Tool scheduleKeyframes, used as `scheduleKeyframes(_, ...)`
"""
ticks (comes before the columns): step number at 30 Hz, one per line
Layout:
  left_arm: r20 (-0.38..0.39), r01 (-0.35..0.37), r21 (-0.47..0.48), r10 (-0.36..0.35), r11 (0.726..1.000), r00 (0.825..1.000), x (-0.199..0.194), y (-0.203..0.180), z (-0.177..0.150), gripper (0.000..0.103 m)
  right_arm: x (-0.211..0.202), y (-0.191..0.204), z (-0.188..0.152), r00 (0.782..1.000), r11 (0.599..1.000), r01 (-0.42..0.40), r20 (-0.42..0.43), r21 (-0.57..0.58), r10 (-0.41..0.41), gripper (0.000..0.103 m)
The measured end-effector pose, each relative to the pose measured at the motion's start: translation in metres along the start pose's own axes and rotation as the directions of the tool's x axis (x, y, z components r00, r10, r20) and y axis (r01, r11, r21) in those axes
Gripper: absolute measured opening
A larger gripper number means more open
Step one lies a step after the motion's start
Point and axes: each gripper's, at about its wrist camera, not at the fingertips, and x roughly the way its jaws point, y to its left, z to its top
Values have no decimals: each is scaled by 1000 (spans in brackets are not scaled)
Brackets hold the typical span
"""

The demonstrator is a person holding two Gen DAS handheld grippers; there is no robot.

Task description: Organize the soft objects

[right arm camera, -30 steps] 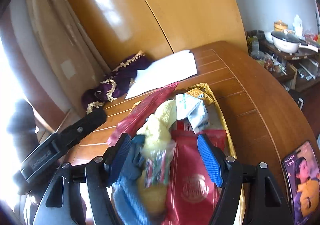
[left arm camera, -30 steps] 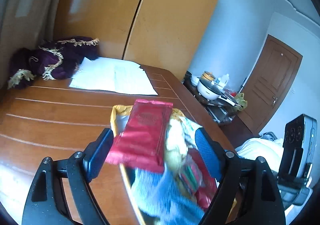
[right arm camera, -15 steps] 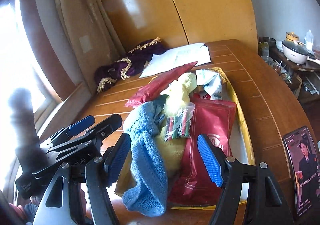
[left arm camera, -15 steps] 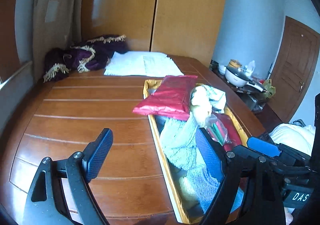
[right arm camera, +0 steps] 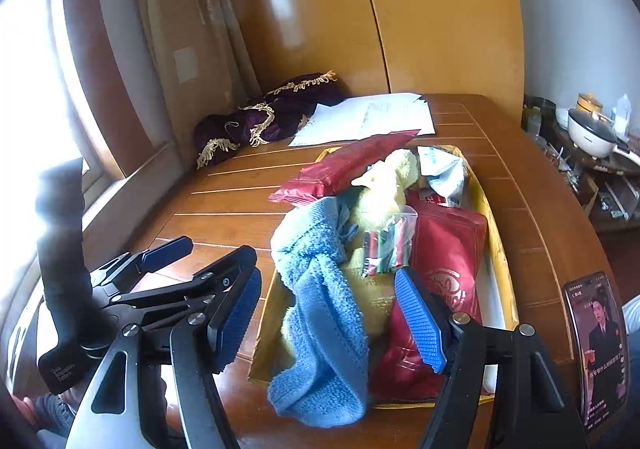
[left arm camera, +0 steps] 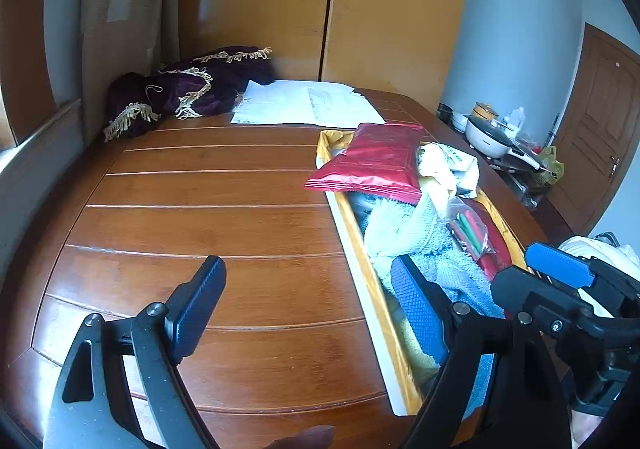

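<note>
A yellow-rimmed tray (left arm camera: 357, 245) (right arm camera: 497, 249) on the wooden table holds a heap. In it are a blue towel (right arm camera: 320, 289) (left arm camera: 444, 253), a yellow plush (right arm camera: 384, 189) (left arm camera: 436, 173) and a clear bag of pens (right arm camera: 388, 245). A red packet (left arm camera: 376, 161) (right arm camera: 344, 165) rests over the far left rim. A second red bag (right arm camera: 444, 261) lies at the right. My left gripper (left arm camera: 306, 309) is open over bare table, left of the tray. My right gripper (right arm camera: 328, 317) is open at the tray's near end, where the towel hangs over the rim.
A purple fringed cloth (left arm camera: 188, 89) (right arm camera: 272, 113) and white papers (left arm camera: 304, 105) (right arm camera: 372, 117) lie at the table's far end, before a wardrobe. A phone (right arm camera: 596, 345) lies by the near right edge. A low stand with a rice cooker (left arm camera: 492, 133) stands beyond the right edge.
Both grippers have drawn back from the heap. The left one has swung left over the bare table, and the red packet that was between its fingers now rests on the tray.
</note>
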Motion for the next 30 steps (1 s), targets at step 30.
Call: scheduleKeyframes(30,-34,-33,33,34,999,999,6,-4,-2,85,9,-11,2,998,998,66,-21,11,-66,72)
